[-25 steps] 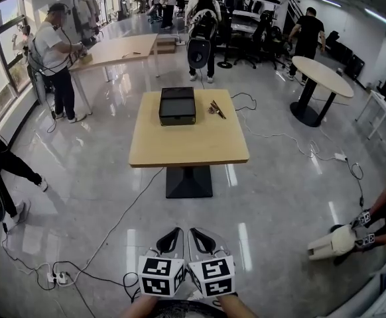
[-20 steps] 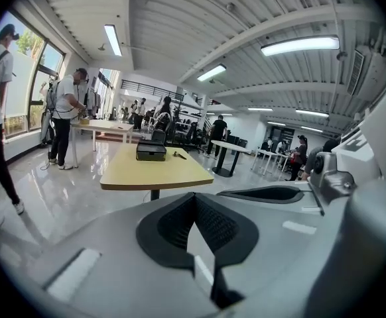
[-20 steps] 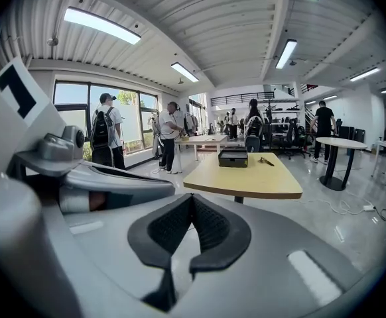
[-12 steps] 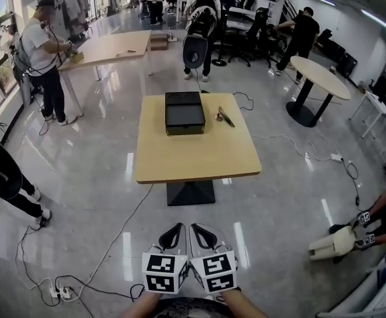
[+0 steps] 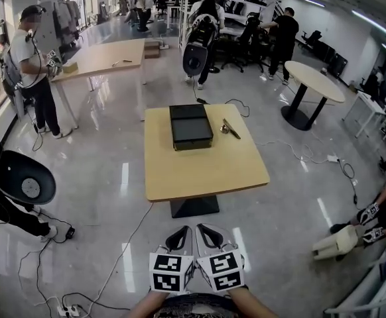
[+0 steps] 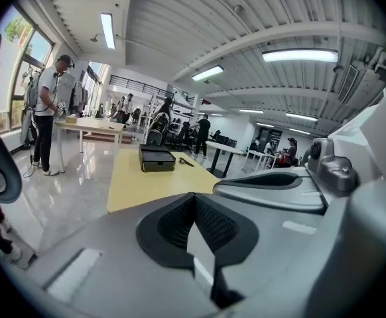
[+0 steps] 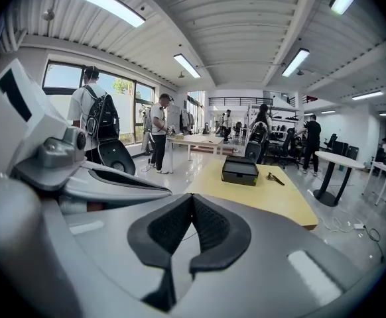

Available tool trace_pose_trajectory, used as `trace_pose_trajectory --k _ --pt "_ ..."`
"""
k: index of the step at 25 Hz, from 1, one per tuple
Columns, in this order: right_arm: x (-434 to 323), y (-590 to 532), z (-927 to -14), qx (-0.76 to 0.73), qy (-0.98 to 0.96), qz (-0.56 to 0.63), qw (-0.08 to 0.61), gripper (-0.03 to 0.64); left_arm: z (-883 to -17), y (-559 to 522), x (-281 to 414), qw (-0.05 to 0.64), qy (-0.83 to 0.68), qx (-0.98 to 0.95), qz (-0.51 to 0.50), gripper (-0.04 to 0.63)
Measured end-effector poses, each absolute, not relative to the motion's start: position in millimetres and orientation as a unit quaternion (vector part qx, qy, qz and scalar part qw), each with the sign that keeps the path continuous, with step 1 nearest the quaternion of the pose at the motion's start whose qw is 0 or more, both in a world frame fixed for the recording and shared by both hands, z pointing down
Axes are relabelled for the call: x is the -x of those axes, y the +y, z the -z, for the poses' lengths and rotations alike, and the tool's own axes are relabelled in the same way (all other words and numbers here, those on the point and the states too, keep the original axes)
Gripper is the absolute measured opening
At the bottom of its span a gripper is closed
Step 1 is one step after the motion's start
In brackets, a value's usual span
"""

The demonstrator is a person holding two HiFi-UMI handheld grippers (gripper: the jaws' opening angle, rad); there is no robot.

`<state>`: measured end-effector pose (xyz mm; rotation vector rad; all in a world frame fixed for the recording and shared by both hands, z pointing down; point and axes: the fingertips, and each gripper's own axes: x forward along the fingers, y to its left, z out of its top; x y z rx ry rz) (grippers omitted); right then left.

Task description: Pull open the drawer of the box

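A black box [image 5: 191,126] lies on the far half of a square wooden table [image 5: 203,171], with its drawer closed. It is also in the left gripper view [image 6: 156,158] and the right gripper view [image 7: 239,169], far ahead of the jaws. My left gripper [image 5: 178,237] and right gripper [image 5: 206,235] are held side by side low over the floor, well short of the table. Both are shut and empty, their pads [image 6: 209,220] [image 7: 170,227] pressed together.
A small metal tool [image 5: 231,128] lies right of the box. Cables [image 5: 123,247] and a power strip [image 5: 67,308] run across the floor. A black chair [image 5: 20,181] stands left, a round table [image 5: 312,81] right. Another person's gripper [image 5: 339,242] is low on the right.
The table and box have drawn nearer and lower in the head view. The two grippers stay shut together in front of me.
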<state>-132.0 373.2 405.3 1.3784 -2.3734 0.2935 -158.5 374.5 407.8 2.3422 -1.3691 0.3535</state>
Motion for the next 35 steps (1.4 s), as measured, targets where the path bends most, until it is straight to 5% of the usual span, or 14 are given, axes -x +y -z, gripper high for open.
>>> trace_pose_trajectory --k 18,35 --pt "118 250 -459 -0.469 -0.853 -0.111 0.199 0.005 -465 249 140 0.224 -0.506 -0.823 -0.132 0.004" --pt "-70 -47 -478 -0.433 -0.870 -0.123 0.201 0.005 -483 -49 -42 0.230 -0.535 -0.798 -0.155 0.005"
